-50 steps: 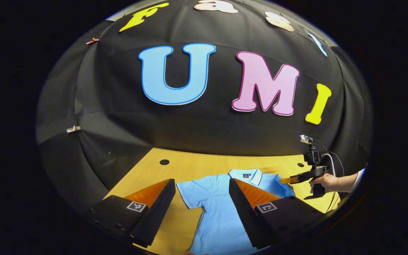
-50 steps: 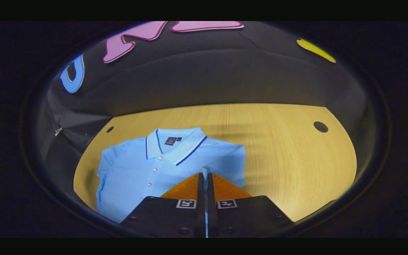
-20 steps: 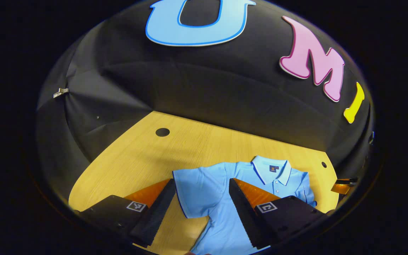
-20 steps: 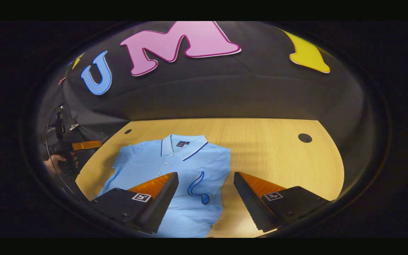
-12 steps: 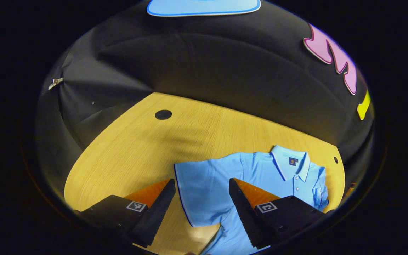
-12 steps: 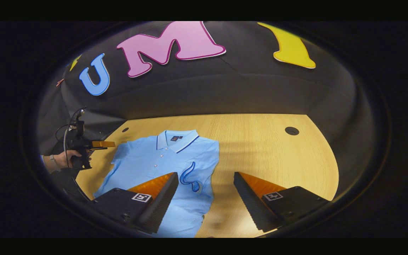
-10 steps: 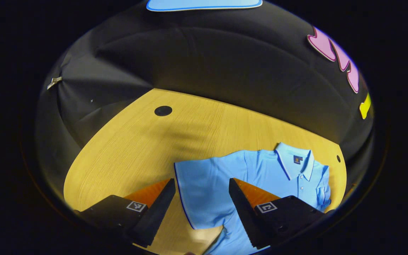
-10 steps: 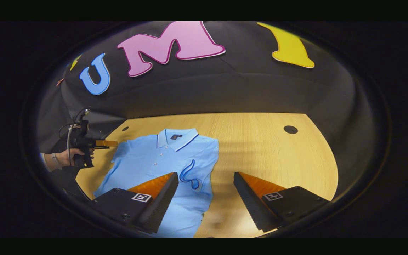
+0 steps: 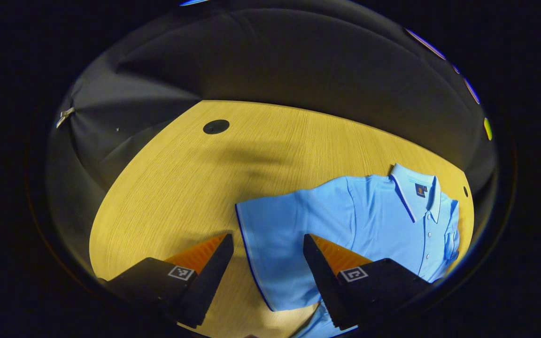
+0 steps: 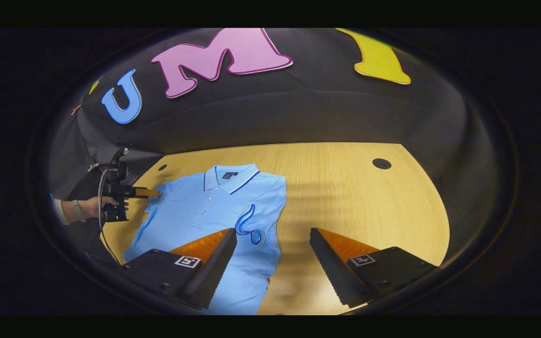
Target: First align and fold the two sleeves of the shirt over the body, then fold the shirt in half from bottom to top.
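Observation:
A light blue polo shirt (image 9: 383, 225) lies face up on the wooden table (image 9: 181, 188). Its left sleeve (image 9: 280, 234) is spread flat, and the sleeve's hem sits between the fingers of my left gripper (image 9: 266, 237), which is open just above it. In the right gripper view the shirt (image 10: 200, 206) has its right sleeve (image 10: 249, 227) folded onto the body, hem curled. My right gripper (image 10: 273, 232) is open, hanging over the shirt's right edge with nothing held. Farther off, a hand (image 10: 89, 206) holds the left gripper (image 10: 150, 192) at the left sleeve.
Round cable holes mark the table's far corners (image 9: 216, 126) (image 10: 381, 163). Bare wood stretches left of the shirt in the left gripper view and right of it (image 10: 369, 206) in the right gripper view. Black cloth walls close the table's back and sides.
The right gripper opened, let go of the right sleeve on the body and drew back. The left gripper tilted down and moved in over the left sleeve, staying open.

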Action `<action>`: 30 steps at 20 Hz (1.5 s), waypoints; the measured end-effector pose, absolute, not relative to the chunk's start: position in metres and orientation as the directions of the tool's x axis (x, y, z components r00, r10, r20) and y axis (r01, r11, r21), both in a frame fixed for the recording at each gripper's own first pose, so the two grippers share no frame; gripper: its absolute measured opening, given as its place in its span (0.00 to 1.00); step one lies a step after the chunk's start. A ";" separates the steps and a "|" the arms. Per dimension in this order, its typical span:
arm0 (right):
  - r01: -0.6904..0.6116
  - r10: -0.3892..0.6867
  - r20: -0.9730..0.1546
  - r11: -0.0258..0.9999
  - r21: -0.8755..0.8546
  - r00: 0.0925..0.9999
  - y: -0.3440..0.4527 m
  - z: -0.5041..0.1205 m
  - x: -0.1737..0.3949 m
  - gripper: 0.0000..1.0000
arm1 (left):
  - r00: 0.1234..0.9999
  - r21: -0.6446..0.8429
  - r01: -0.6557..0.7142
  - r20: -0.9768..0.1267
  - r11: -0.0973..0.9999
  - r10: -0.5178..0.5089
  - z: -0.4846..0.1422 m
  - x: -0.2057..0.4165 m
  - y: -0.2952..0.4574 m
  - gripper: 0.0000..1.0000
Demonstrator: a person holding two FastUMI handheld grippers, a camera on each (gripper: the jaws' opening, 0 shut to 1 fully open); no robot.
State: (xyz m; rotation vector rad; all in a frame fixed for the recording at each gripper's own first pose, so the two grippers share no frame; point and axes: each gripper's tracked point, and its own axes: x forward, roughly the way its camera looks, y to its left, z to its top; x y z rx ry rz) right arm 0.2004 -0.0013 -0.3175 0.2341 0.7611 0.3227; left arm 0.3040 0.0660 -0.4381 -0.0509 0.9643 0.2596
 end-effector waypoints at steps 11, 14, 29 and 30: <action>-0.199 0.365 -0.630 0.926 0.320 0.685 -0.001 -0.316 0.199 0.98 | 0.705 -0.039 0.025 -0.707 0.999 -0.045 -0.376 0.336 -0.009 0.06; -0.190 0.369 -0.617 0.922 0.337 0.695 0.003 -0.311 0.202 0.98 | 0.691 -0.057 0.145 -0.708 0.988 -0.142 -0.363 0.333 -0.045 0.06; -0.164 0.379 -0.656 0.916 0.366 0.653 -0.001 -0.332 0.158 0.98 | 0.452 -0.113 0.255 -0.864 0.960 -0.221 -0.416 0.280 -0.108 0.95; -0.152 0.384 -0.656 0.911 0.383 0.650 -0.004 -0.332 0.154 0.98 | 0.459 -0.128 0.260 -0.855 0.957 -0.240 -0.405 0.275 -0.110 0.96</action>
